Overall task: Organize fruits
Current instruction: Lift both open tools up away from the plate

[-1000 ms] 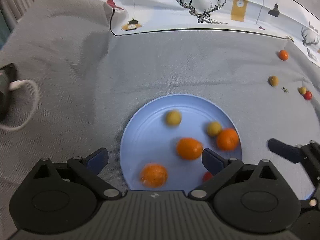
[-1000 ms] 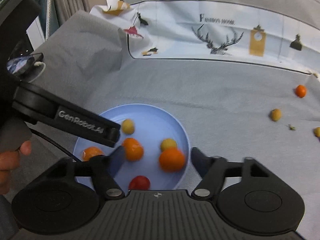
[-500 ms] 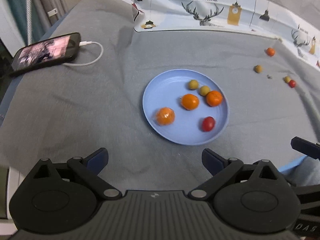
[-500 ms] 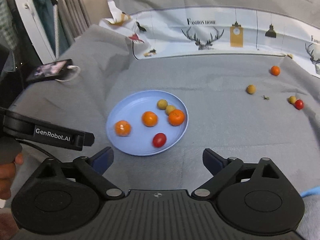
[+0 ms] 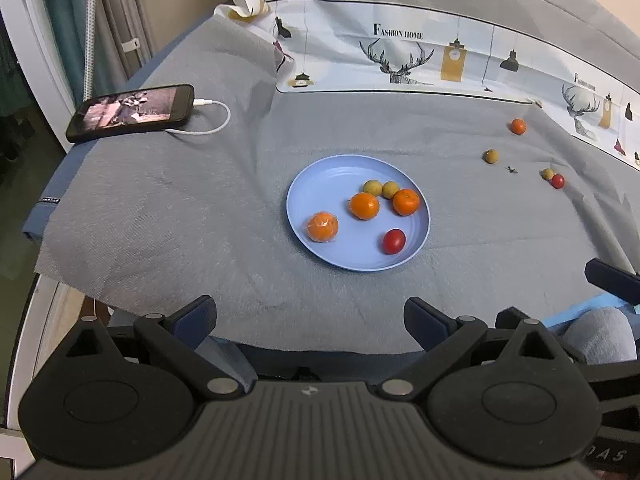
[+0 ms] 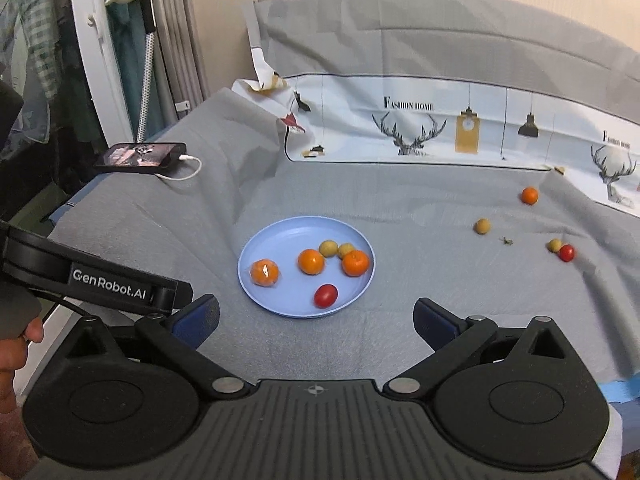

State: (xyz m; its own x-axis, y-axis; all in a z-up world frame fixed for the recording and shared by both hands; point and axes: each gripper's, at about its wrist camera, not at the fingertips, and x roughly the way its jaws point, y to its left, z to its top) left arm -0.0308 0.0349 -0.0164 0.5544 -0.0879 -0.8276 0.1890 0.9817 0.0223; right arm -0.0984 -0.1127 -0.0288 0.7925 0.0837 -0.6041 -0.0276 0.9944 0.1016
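Home bedroom: cloth-covered bed, curtains, charging phone.

We see a matt grey woven cloth, a smooth blue plastic-looking plate, a glossy red tomato, and a phone with a glossy screen.

Each claw is matte black plastic. The left claw has a ribbed grey-black centre panel with a small round emblem, flanked by two large round housings with shallow circular recesses. Silver screw heads sit at the linkage pivots, and angular black arms run out to dark blue fingertips. The right claw has the same build, with blue fingertips. In the right view, the left unit's black bar reads "GenRobot.AI" in white, and bare fingers show beside it.
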